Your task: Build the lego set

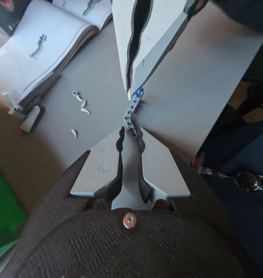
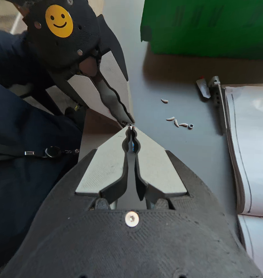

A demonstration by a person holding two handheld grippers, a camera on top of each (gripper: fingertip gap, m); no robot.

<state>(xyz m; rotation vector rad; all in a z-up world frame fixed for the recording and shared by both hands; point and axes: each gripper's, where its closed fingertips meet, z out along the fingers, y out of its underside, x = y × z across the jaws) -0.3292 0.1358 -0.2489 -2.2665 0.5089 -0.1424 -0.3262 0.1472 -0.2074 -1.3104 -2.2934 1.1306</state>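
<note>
My left gripper (image 1: pixel 131 128) is shut on the lower end of a bent grey beam with holes (image 1: pixel 130 112) and holds it above the grey table (image 1: pixel 188 93). A blue pin (image 1: pixel 139 91) sits in the beam's far end. My right gripper (image 1: pixel 130 90) comes from the far side, shut on a small white tooth piece (image 1: pixel 129 96) that hangs right beside the blue pin. In the right wrist view my right gripper (image 2: pixel 132 127) pinches the tooth (image 2: pixel 130 128), tip to tip with the left gripper (image 2: pixel 131 121). The beam is mostly hidden there.
Several loose white teeth (image 1: pixel 83 103) and a small grey connector (image 1: pixel 74 93) lie left of the beam. An open instruction booklet (image 1: pixel 37 45) lies at far left, grey parts (image 1: pixel 31 118) by its corner. A green box (image 2: pixel 203 27) and a person's dark clothing with badge reel (image 1: pixel 246 180) border the table. About 5 cm separates my left fingertips from my right.
</note>
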